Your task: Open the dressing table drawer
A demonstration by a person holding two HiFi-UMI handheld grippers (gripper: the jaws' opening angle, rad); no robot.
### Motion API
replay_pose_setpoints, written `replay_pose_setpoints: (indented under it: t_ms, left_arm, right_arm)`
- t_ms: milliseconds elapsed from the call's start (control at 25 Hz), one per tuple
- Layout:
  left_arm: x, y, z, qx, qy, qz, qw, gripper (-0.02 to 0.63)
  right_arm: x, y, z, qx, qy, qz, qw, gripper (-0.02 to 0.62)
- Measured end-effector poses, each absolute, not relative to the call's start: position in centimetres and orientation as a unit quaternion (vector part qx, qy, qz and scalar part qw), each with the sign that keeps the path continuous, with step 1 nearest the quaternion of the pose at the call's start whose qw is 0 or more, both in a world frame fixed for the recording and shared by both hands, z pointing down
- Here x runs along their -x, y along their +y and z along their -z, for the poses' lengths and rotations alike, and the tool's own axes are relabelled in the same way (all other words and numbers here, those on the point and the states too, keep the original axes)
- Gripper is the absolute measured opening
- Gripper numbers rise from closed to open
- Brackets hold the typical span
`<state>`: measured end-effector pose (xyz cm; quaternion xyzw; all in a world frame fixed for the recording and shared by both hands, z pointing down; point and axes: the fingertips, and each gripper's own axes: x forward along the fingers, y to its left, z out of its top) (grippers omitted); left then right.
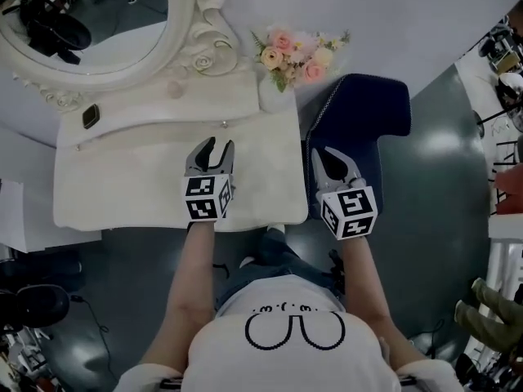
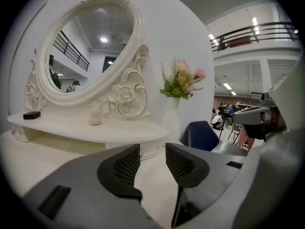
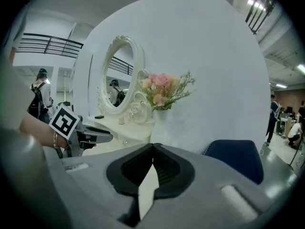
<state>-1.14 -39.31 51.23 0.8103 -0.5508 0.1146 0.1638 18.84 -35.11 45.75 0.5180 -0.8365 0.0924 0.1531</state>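
Head view shows the dressing table (image 1: 122, 186) with a raised tier along its far edge, under the oval mirror (image 1: 82, 23). The drawer (image 1: 151, 135) sits in the front face of that tier. Its long axis runs parallel to the far edge. A small knob (image 1: 225, 124) marks its right end, toward the vase of flowers (image 1: 282, 76) at the far right corner.

Left gripper (image 1: 217, 147): positioned over the middle of the table and pointing toward the far edge. Its fingers are released, standing apart with nothing held. In the left gripper view the knob (image 2: 140, 153) appears beyond the gap, close against the inner edge of the left finger (image 2: 125, 168). It is not yet between the fingers.

Right gripper (image 1: 328, 158): positioned off the right edge of the table, over the blue chair (image 1: 368, 113). Its fingers are clenched together and empty.

Judgement: the left gripper is the nearer one, and the knob lies almost straight ahead of it. The coming move calls for an advance toward the far edge and closure on the knob. The pull then runs toward the near edge, square to the drawer's long axis. The knob is small, so a slightly offset approach could miss it.
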Motion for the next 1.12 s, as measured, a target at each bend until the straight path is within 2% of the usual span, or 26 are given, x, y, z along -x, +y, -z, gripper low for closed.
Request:
replay_pose_setpoints:
  t_ms: [560,600,640,680,1120]
  left_arm:
    - [1.3,-46.3,-58.5,-0.758,-0.579,-0.186,0.236,0.163]
    - [1.5,-46.4,-58.8,-0.753,-0.581,-0.192,0.241,0.155]
    - [1.5,-46.4,-59.1,-0.751,-0.582,-0.196,0.244,0.101]
    - [1.6,-46.5,-59.2,-0.749,-0.582,-0.199,0.246,0.091]
    - [1.5,-44.4,-59.3,-0.750,-0.570,-0.201,0.270,0.091]
  right_arm:
    - [-19.3,-38.7,-50.4,-0.484,-0.844,-0.131,0.191,0.002]
    - [-19.3,-38.7,-50.5,-0.483,-0.844,-0.132,0.193,0.002]
    - [-19.3,-38.7,-50.7,-0.483,-0.843,-0.133,0.195,0.002]
    - [-19.3,-38.6,-50.8,-0.482,-0.843,-0.134,0.196,0.002]
    - [-18.1,-37.1,-50.1,-0.475,-0.849,-0.127,0.194,0.002]
